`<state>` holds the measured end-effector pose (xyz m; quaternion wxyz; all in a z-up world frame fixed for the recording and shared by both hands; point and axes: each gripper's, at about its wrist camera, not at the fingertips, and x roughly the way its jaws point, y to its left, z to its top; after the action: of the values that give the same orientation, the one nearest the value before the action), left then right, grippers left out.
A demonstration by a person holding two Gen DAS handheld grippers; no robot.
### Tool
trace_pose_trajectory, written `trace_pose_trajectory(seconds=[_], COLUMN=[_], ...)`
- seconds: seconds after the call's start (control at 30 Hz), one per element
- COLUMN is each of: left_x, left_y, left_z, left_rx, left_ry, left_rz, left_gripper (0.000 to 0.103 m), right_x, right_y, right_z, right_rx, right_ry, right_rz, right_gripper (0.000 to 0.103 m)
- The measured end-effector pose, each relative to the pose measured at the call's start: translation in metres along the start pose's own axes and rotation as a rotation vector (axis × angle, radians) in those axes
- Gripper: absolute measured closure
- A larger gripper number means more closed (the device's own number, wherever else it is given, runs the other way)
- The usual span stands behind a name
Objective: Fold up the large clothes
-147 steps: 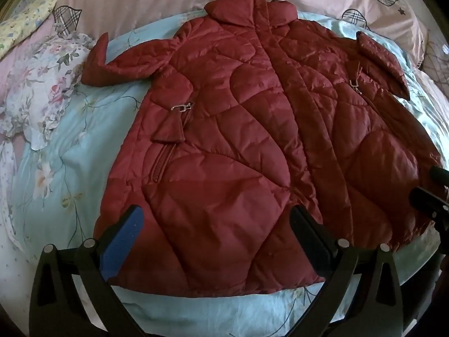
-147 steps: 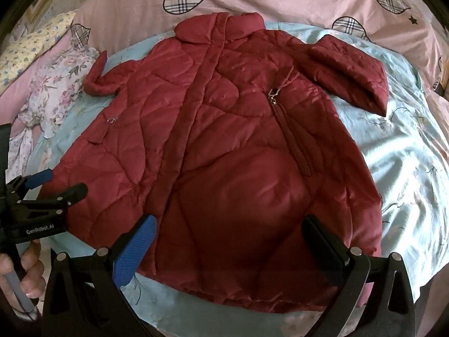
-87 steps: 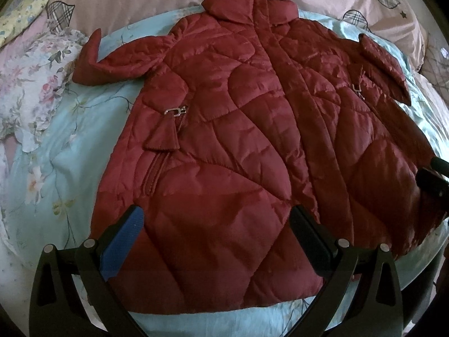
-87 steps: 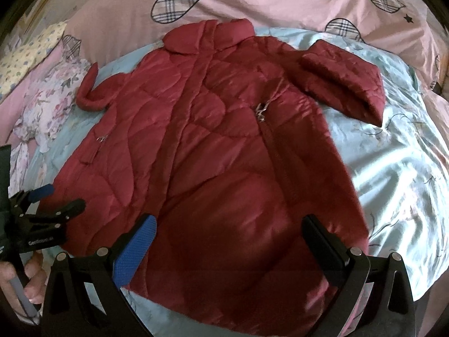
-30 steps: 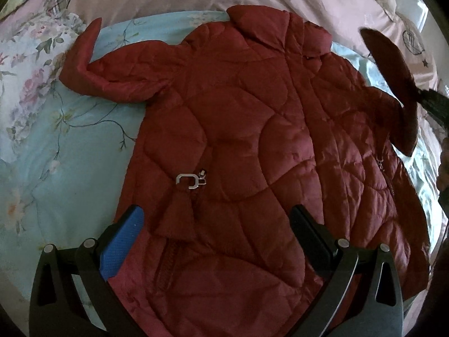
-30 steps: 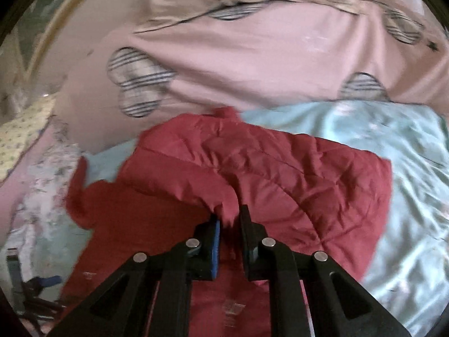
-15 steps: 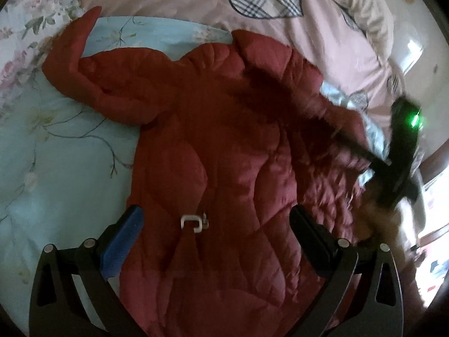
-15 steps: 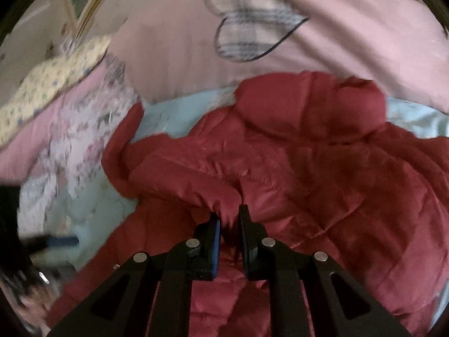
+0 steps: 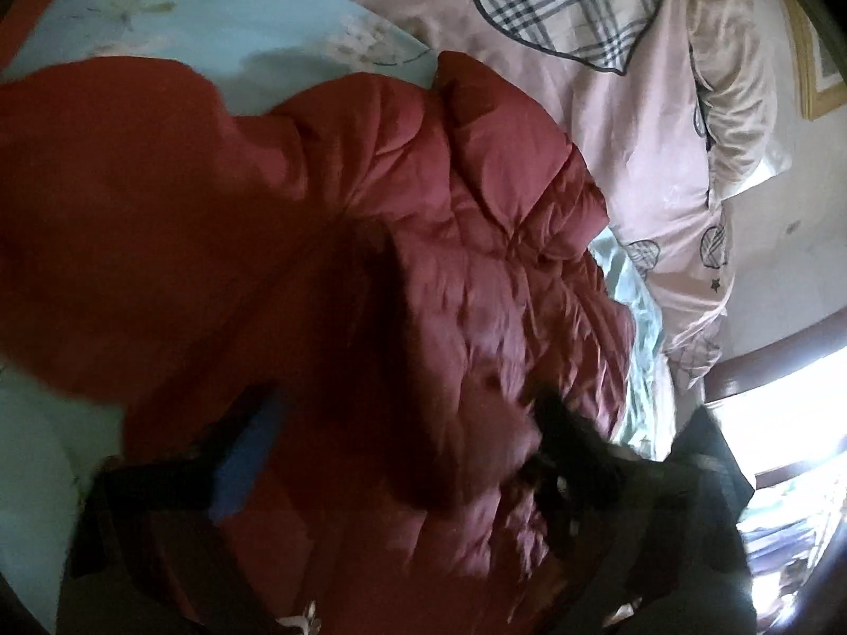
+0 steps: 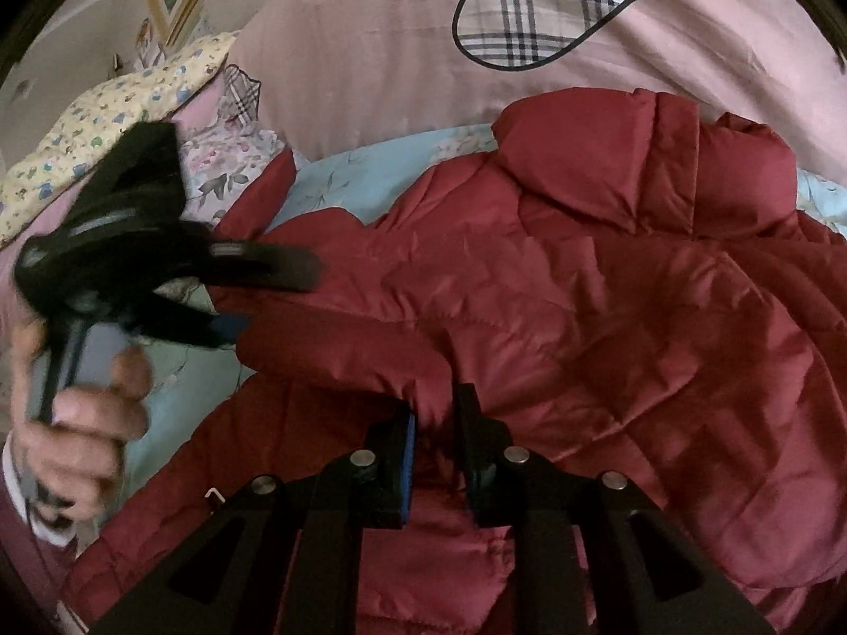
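A dark red quilted coat (image 10: 609, 275) lies face up on the bed, collar toward the pillows. Its right sleeve is folded across the chest. The cuff (image 10: 423, 391) sits between the fingers of my right gripper (image 10: 436, 439), whose jaws are easing open but still touch it. My left gripper (image 10: 275, 299), held by a hand (image 10: 79, 423), is at the coat's left sleeve. Its jaws are closing with red fabric between them, not pinched. The left wrist view is blurred: the coat (image 9: 476, 211) fills it, and padding bulges between the left gripper's (image 9: 405, 431) fingers.
The coat rests on a light-blue floral sheet (image 10: 370, 164). A pink quilt with plaid hearts (image 10: 370, 53) lies behind the collar. Flowered bedding (image 10: 106, 121) is piled at the far left. In the left wrist view a bright window (image 9: 783, 413) is at the right.
My right gripper carried the right sleeve leftward across the coat and lowered it, and its jaws parted slightly. My left gripper moved up to the left sleeve and its jaws narrowed.
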<state>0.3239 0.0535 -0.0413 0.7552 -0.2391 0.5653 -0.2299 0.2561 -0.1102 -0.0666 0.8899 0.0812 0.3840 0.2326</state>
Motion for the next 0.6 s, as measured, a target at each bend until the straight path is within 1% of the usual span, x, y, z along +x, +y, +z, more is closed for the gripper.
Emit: trace_pose_trajectory(seconds=[0.03,0.07,0.1,0.17,0.2,0.27,0.3,0.37,0.43,0.47,0.57,0.6], left_x=[0.003,0.006,0.008,0.008,0.006,0.001,-0.001,-0.005,-0.003,0.001,0.010,0.013], left_y=[0.000,-0.002,-0.005,-0.008,-0.010,-0.014,-0.016,-0.023,-0.032,-0.034,-0.041,-0.042], left_z=[0.002,0.004,0.006,0.007,0.006,0.006,0.007,0.006,0.002,-0.001,-0.007,-0.009], left_rx=[0.004,0.016,0.034,0.067,0.087,0.135,0.161,0.245,0.347,0.382,0.462,0.481], left_ry=[0.007,0.013,0.014,0.005,-0.005,-0.034,-0.051,-0.097,-0.121,-0.123,-0.141,-0.151], left_rz=[-0.003,-0.003,0.015,0.036,0.051,0.098,0.129,0.212,0.314,0.353,0.445,0.471], left_gripper=[0.049,0.072,0.080,0.088,0.090,0.091,0.091,0.091,0.091,0.091,0.091,0.090], right_x=[0.000,-0.001,-0.003,-0.007,-0.012,-0.025,-0.033,-0.055,-0.073,-0.080,-0.086,-0.084], right_y=[0.000,0.000,0.000,-0.002,-0.004,-0.009,-0.014,-0.032,-0.055,-0.068,-0.109,-0.120], right_z=[0.000,-0.001,-0.002,-0.005,-0.007,-0.011,-0.012,-0.013,-0.011,-0.010,-0.009,-0.010], right_rx=[0.000,-0.002,-0.005,-0.001,0.008,0.023,0.039,0.099,0.152,0.172,0.220,0.238], right_ry=[0.004,0.006,0.007,0.015,0.019,0.009,0.000,-0.036,-0.061,-0.070,-0.066,-0.047], right_rz=[0.001,-0.001,-0.006,0.001,0.007,0.000,-0.021,-0.077,-0.178,-0.238,-0.368,-0.388], right_gripper=[0.084,0.083,0.080,0.075,0.071,0.071,0.071,0.071,0.070,0.067,0.066,0.066])
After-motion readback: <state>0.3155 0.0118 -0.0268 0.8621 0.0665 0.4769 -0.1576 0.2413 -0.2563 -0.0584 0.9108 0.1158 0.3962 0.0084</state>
